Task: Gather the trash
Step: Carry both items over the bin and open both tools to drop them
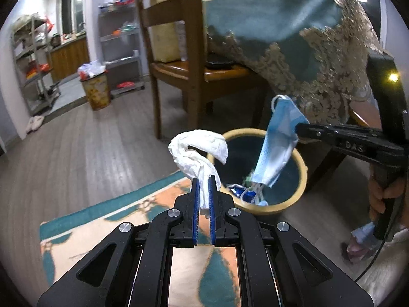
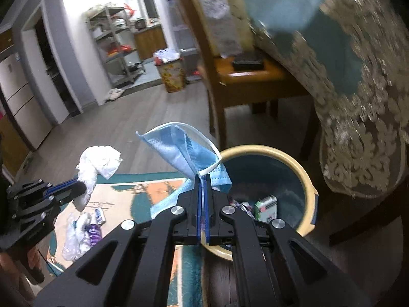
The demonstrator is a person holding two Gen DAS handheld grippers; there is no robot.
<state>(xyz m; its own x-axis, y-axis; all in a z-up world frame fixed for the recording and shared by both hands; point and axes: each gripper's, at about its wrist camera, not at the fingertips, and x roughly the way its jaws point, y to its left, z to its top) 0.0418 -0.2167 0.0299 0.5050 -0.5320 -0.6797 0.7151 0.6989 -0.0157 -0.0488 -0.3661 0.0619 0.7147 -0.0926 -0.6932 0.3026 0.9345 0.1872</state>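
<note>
Black linkage of the left gripper (image 1: 203,179) fills the bottom of its own view, and its blue-lined jaws are pinched tight on a twisted white tissue (image 1: 198,151), which curls up and over just beside the near rim of the bin. Beyond it, going from the biggest things down: the table under a teal cloth with lace edging (image 1: 268,18) overhangs the scene, a wooden chair (image 1: 189,58) stands beside it, and the patterned rug (image 1: 110,217) lies on the floor below the tongs. On the floor between rug and table sits the round bin (image 1: 303,176) with a cream rim (some packets and scraps already lie in its bottom). The right gripper (image 2: 203,179) is likewise clamped, its jaws all but touching, on a blue face mask (image 2: 179,148); seen from the left wrist, the mask hangs over the bin's mouth, its ear loops dangling inside the rim. More litter (image 2: 84,227), clear wrapping and small packets, lies on the rug.

Judging by this, the step in hand is the drop-off: both pieces of trash are gripped and carried to the bin. The mask looks ready to release. The tissue seems to hang at the rim's edge rather than squarely over the opening, so it probably wants a little more reach forward before those jaws part
</note>
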